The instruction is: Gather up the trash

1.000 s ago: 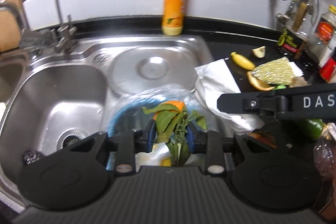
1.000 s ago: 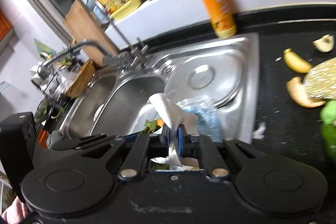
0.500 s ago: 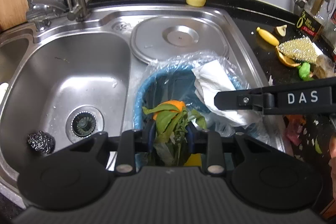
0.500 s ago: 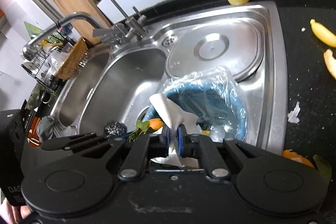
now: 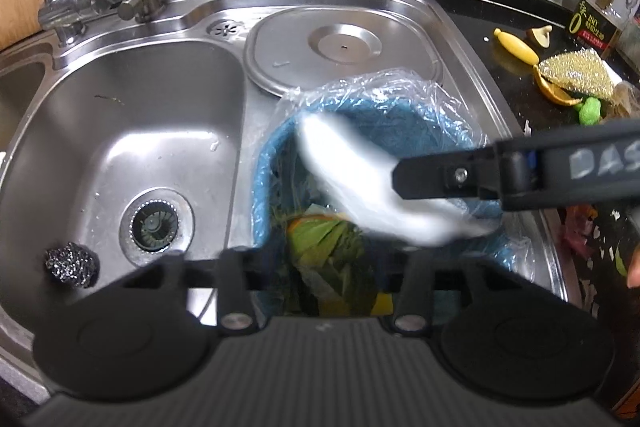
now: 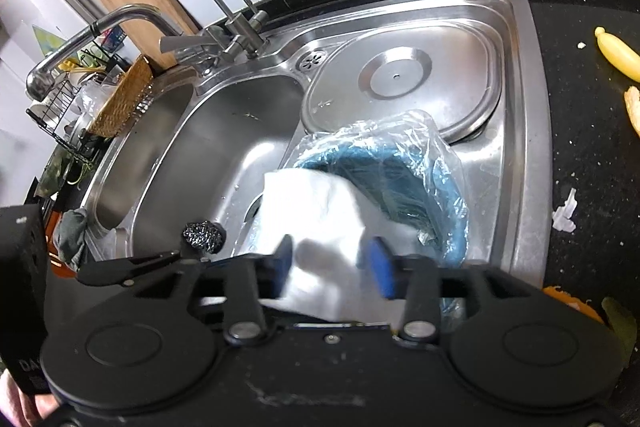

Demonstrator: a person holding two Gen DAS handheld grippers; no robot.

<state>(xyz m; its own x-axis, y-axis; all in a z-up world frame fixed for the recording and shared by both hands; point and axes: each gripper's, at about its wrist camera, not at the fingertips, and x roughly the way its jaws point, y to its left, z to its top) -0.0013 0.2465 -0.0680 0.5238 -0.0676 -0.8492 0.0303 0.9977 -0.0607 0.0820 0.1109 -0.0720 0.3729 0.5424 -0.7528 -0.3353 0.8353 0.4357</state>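
Both grippers have just spread their jaws over the blue bin [image 5: 276, 163] in the sink [image 5: 120, 131]: the left gripper [image 5: 320, 275], jaws now wide and empty, has let its leafy scraps [image 5: 324, 239] fall inside, while the white paper [image 6: 316, 211] slips loose between the right gripper's [image 6: 330, 267] parted jaws. Dumping looks nearly finished; next, probably, peels [image 5: 554, 93] from the dark surface [image 6: 580, 155].

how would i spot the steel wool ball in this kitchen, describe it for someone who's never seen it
Start at the stainless steel double sink set in the black counter and find its deep open basin with the round drain strainer. Just beside that drain on the basin floor sits the dark, shiny steel wool ball. It is the only small tangled wire ball there; the neighbouring blue bin lined with clear plastic holds leafy scraps.
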